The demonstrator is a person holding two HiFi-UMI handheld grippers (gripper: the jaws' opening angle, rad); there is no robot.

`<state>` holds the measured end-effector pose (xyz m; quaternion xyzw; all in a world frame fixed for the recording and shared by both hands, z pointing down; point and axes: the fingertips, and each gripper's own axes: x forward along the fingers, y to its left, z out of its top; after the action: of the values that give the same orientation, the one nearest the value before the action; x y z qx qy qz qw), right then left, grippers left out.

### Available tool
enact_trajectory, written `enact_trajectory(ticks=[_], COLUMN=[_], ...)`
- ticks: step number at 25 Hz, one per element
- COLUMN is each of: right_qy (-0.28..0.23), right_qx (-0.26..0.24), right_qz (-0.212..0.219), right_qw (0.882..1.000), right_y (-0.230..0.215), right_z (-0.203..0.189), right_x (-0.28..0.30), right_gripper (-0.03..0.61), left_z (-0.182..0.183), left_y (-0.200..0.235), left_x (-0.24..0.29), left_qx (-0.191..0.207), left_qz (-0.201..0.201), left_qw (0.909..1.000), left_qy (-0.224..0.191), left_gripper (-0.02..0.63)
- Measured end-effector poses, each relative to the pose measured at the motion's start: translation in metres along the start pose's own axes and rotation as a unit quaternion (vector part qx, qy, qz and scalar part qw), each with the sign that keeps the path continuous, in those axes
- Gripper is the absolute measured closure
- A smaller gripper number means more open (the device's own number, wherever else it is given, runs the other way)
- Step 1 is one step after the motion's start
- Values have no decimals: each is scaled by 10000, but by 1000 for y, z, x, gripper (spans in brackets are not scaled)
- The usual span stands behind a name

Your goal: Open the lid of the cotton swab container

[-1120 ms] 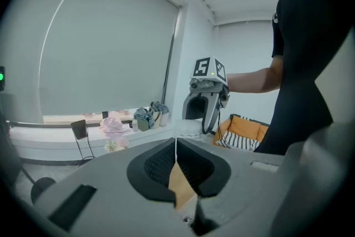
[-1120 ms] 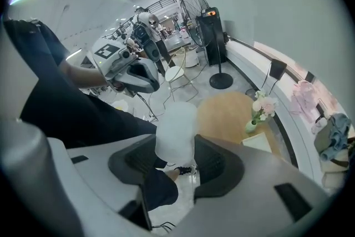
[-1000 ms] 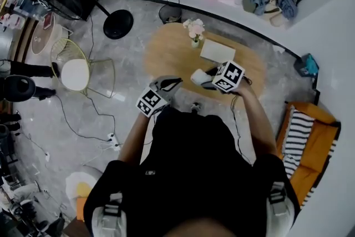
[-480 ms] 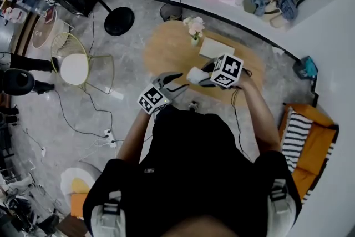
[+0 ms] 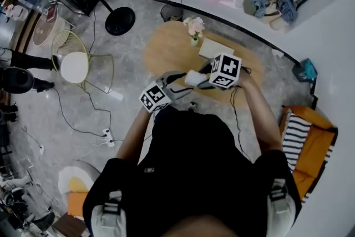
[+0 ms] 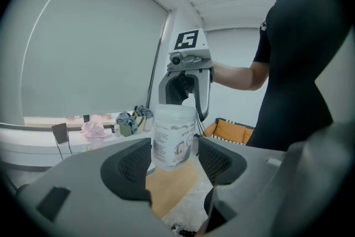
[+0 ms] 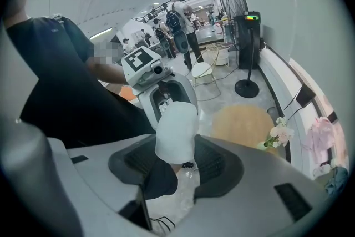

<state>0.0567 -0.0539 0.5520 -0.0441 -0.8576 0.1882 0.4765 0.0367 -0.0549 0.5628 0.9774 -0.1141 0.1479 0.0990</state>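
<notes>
Cotton swab container (image 6: 174, 139) — upright, clamped in my right claw (image 7: 176, 158); my left claw (image 6: 175, 164), jaws just opening wide, straddles it without gripping.

White, label-printed cotton swab container (image 6: 173, 139), closed, upright, clamped in right tool (image 7: 176, 159).

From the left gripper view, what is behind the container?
The right gripper, shut on the container; farther back, an arm and an orange cushion. The container covers most of the gripper's fingers.
</notes>
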Motion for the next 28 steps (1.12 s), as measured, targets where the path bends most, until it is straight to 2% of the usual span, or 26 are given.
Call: enact_trajectory(ticks=[14,28], right_qy=[92,41], right_qx=[-451,-795], right_qz=[248,446], right_qw=[9986,9958], right_y=[20,29], right_z=[5,15], right_x=[-11,-9], right_gripper=[376,376], left_z=[8,18], left_y=[-17,-26], left_x=[17,23], left_qx=[116,74], left_qz=[-244,-470], left_qw=[9996,9989], left_qy=[80,-25], left_gripper=[351,347])
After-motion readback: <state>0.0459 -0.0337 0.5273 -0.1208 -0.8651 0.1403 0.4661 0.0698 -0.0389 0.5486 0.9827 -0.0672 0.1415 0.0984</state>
